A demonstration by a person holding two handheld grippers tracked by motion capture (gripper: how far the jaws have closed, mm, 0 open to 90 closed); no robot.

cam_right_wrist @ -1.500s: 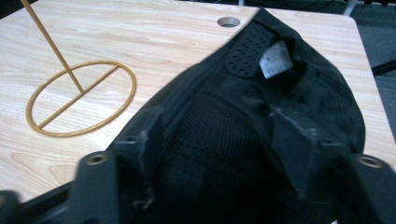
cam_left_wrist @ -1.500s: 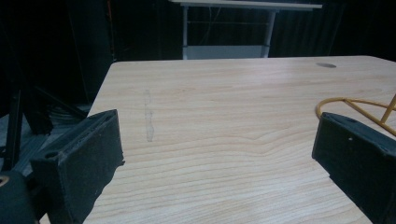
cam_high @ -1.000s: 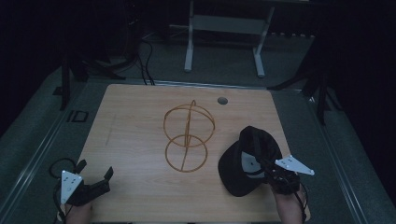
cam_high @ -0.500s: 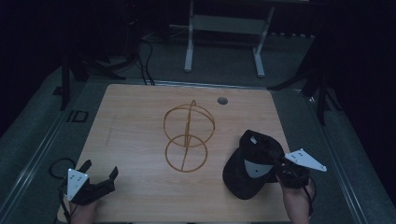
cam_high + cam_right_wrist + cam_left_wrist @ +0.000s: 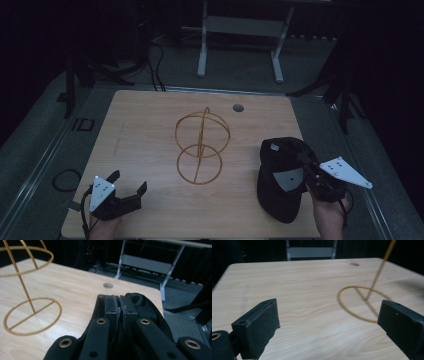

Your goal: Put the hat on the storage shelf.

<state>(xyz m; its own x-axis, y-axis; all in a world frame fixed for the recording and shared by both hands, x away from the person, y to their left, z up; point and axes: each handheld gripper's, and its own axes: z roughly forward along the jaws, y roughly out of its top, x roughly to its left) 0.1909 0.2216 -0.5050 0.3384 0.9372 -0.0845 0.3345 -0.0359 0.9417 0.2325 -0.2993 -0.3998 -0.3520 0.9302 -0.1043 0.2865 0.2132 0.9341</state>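
A black cap (image 5: 280, 182), pinched at its edge between the pressed-together jaws of the right gripper (image 5: 119, 305), hangs just right of the gold wire stand (image 5: 201, 146); best carried high and level over its top ring, the spread-jawed left gripper (image 5: 127, 184) steadying.

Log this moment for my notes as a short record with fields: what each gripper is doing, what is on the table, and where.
right gripper: shut on the black cap, pinching its fabric at the table's right near side
left gripper: open, nothing between its fingers, near-left part of the table
wire stand: gold, upright at mid-table, round base flat on the wood, not touched
table: light wood, a round hole near the far edge
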